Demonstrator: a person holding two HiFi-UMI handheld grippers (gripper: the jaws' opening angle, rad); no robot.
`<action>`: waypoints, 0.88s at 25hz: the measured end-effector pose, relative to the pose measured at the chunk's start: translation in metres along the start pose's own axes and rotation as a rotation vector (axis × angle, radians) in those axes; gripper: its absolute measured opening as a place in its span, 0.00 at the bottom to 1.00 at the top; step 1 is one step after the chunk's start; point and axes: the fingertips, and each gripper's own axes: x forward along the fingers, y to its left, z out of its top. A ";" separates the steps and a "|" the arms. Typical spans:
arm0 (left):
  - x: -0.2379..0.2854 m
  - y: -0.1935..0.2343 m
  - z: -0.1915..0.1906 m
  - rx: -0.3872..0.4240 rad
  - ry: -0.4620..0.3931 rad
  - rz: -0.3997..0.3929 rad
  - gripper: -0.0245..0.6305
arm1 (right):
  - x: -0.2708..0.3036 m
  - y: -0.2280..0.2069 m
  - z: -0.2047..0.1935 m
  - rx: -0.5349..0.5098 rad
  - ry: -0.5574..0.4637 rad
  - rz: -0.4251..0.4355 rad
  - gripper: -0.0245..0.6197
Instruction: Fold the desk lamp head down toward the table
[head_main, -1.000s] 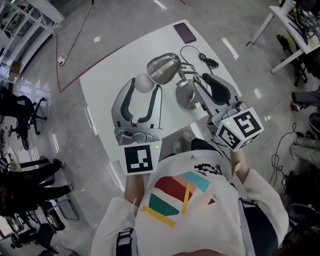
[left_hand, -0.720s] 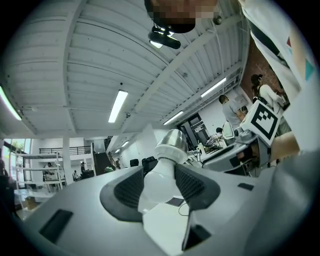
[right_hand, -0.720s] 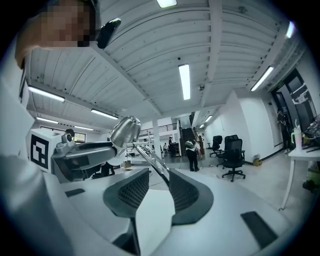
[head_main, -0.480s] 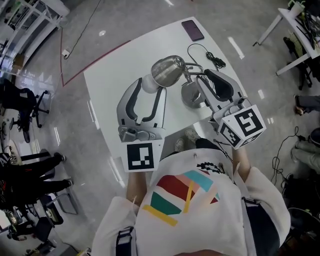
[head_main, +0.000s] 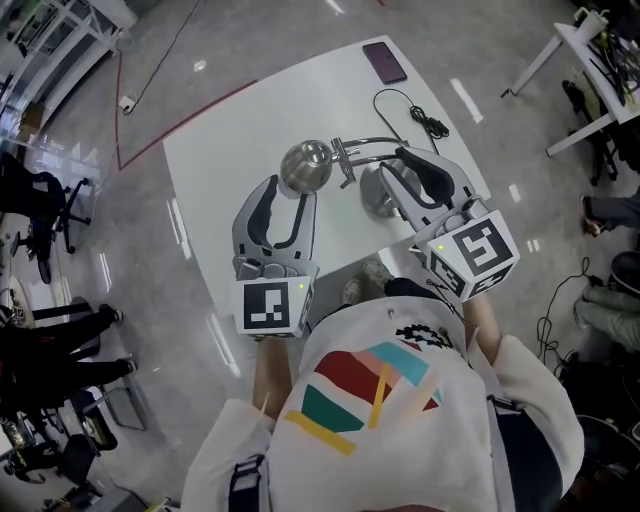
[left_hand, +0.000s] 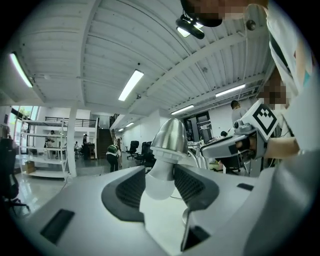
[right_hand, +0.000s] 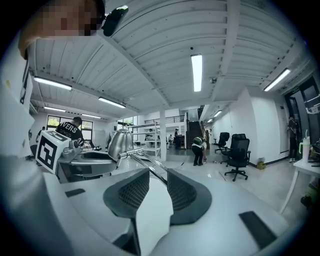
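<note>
Nearing completion by my judgement, the lamp head (head_main: 305, 167) is hanging face-down over the middle of the bench (head_main: 230, 130), the left tool (head_main: 290, 190), having just been closing, is pinching the bulb (left_hand: 159, 185), and the right tool (head_main: 393, 163) is standing apart astride the lamp arm (head_main: 372, 143), final lowering and release remaining.

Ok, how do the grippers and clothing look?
The left gripper and right gripper are pale grey, with bowed jaws, dark meshed pads, a white cube with black markers and a green light. The shirt is white with red, teal and yellow stripes.
</note>
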 end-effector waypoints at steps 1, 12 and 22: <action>-0.002 0.001 -0.007 0.007 0.016 0.010 0.38 | 0.001 0.002 -0.002 -0.007 0.010 0.003 0.22; -0.017 0.005 -0.047 -0.035 0.130 0.050 0.37 | 0.009 0.007 -0.018 0.026 0.055 0.035 0.22; -0.013 0.001 -0.110 -0.140 0.206 -0.012 0.38 | 0.017 0.027 -0.045 -0.012 0.164 0.055 0.22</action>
